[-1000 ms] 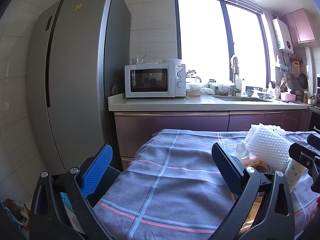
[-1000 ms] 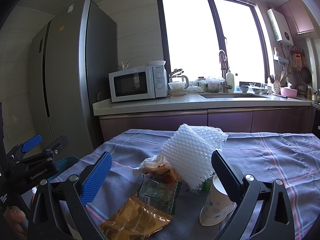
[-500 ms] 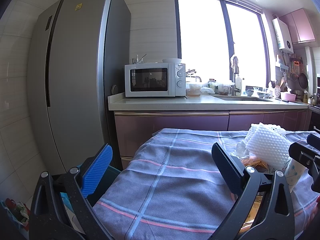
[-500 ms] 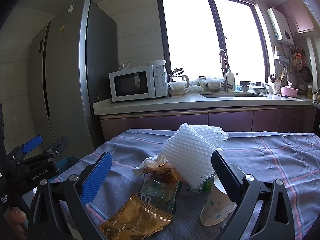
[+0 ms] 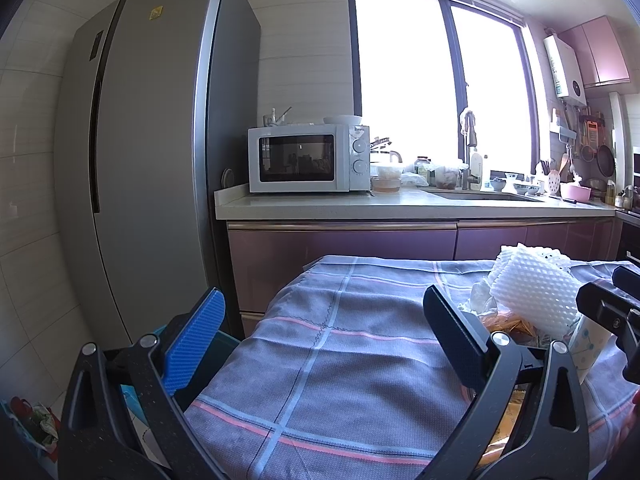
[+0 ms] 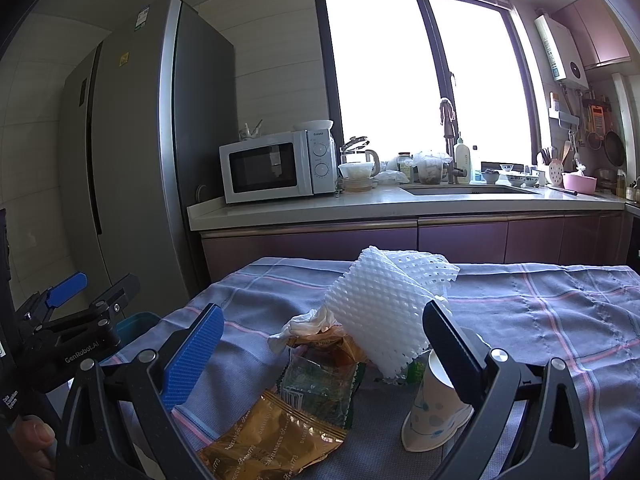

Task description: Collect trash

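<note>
A heap of trash lies on the checked cloth: white foam netting [image 6: 376,312], a crumpled tissue [image 6: 306,322], a green wrapper [image 6: 320,388], a gold foil packet [image 6: 272,440] and an upturned paper cup [image 6: 434,412]. My right gripper [image 6: 320,340] hovers open just before the heap, fingers either side of it, touching nothing. My left gripper [image 5: 324,332] stands open over the cloth's left part, empty; the foam netting [image 5: 534,296] and the paper cup [image 5: 592,346] lie to its right. A teal bin [image 6: 138,322] sits low beside the table's left edge.
The cloth-covered table [image 6: 540,312] stretches right. Behind it run a counter [image 6: 400,204] with a microwave [image 6: 276,166], a sink and dishes, and a tall grey fridge [image 5: 152,160]. A bag with rubbish [image 5: 34,424] lies on the floor at left.
</note>
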Motion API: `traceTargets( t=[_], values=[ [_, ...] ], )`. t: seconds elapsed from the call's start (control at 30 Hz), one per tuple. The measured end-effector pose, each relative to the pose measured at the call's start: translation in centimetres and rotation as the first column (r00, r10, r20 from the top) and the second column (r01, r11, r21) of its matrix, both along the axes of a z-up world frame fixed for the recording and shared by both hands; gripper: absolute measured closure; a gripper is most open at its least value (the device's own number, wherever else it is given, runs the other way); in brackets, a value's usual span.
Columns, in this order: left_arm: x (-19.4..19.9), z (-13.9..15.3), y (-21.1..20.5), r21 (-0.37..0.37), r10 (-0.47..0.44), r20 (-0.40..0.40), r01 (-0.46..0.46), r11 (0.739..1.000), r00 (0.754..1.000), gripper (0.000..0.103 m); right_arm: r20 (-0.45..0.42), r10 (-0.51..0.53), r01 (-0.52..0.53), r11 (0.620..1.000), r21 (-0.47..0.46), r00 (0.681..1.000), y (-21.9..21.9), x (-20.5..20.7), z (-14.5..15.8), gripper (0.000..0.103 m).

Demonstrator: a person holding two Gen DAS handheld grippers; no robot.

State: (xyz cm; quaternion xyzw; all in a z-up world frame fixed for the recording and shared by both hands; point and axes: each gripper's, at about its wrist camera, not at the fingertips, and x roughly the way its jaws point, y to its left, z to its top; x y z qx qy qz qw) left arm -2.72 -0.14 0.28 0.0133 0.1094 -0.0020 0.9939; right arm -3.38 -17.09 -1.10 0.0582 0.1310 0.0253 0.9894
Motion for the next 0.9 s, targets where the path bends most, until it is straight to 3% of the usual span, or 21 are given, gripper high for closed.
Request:
traceTargets(
  t=[0.37,0.57,0.7,0.9],
  values=[
    [0.5,-0.6,-0.4,-0.001,-0.031,-0.036,0.031,1.000,0.999,0.005,-0.011,-0.005,0.005,1.000,0.010,1.000,-0.8,0.0,-0.2,0.007],
    [1.3,-1.7,-1.4,0.005,-0.139,-0.117,0.140,0.990,0.983,0.005,-0.055,-0.065,0.066,0.998,0.021,0.996,-3.2,-0.1,-0.9,0.007],
    [1.4,-2.9,-3.1,0.010,-0.260,-0.184,0.266,0.964,0.948,0.005,-0.109,-0.102,0.107,0.993,0.043,0.989,-5.4,-0.3,-1.9,0.007],
    [1.6,-5.5,-6.3,0.018,-0.418,-0.300,0.444,0.896,0.857,0.009,-0.187,-0.114,0.129,0.989,0.072,0.976,-7.1,0.2,-3.8,0.012]
  ],
)
